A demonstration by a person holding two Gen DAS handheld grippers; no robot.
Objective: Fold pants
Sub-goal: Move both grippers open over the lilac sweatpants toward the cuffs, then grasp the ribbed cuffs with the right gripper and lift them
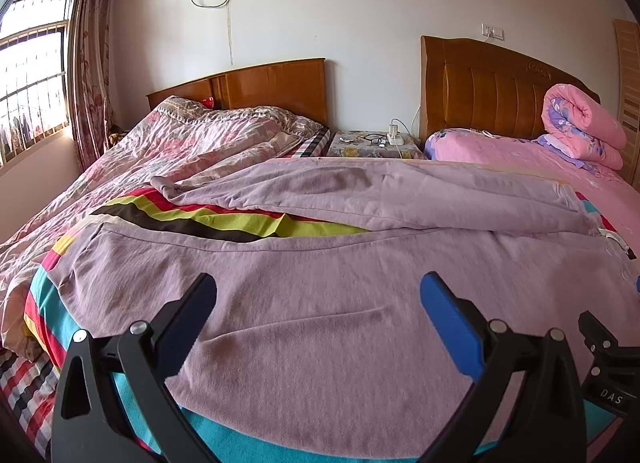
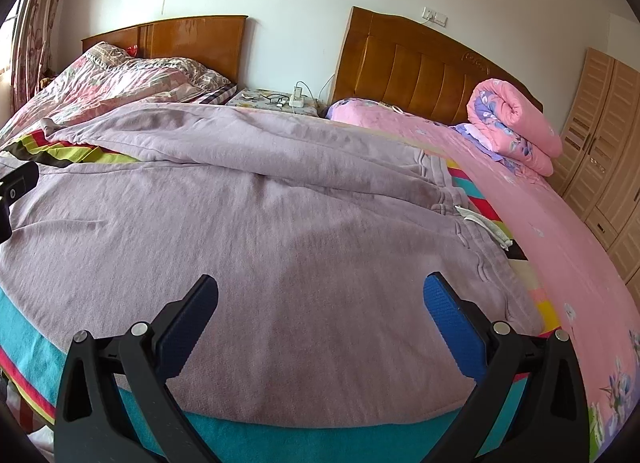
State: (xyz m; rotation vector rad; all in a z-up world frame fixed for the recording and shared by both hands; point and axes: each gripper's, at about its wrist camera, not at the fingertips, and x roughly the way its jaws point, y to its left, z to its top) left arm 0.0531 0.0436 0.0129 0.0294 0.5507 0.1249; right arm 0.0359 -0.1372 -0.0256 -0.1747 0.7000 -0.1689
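Observation:
Lilac sweatpants (image 1: 328, 295) lie spread flat on a striped blanket (image 1: 208, 219) on the bed, legs running left, waistband at the right. The far leg (image 1: 400, 191) lies apart from the near one, with blanket showing between them. My left gripper (image 1: 318, 289) hovers open over the near leg, nothing between its fingers. In the right wrist view the same pants (image 2: 280, 231) fill the middle, with the waistband and white drawstring (image 2: 480, 223) at the right. My right gripper (image 2: 320, 289) stands open above the hip area. The left gripper's body (image 2: 16, 191) shows at that view's left edge.
A rolled pink quilt (image 2: 516, 123) sits near the right headboard (image 2: 420, 63). A crumpled floral duvet (image 1: 160, 151) covers the left bed. A nightstand (image 1: 372, 143) with chargers and cables stands between the beds. A wardrobe (image 2: 600, 135) is at far right, a window (image 1: 32, 83) at far left.

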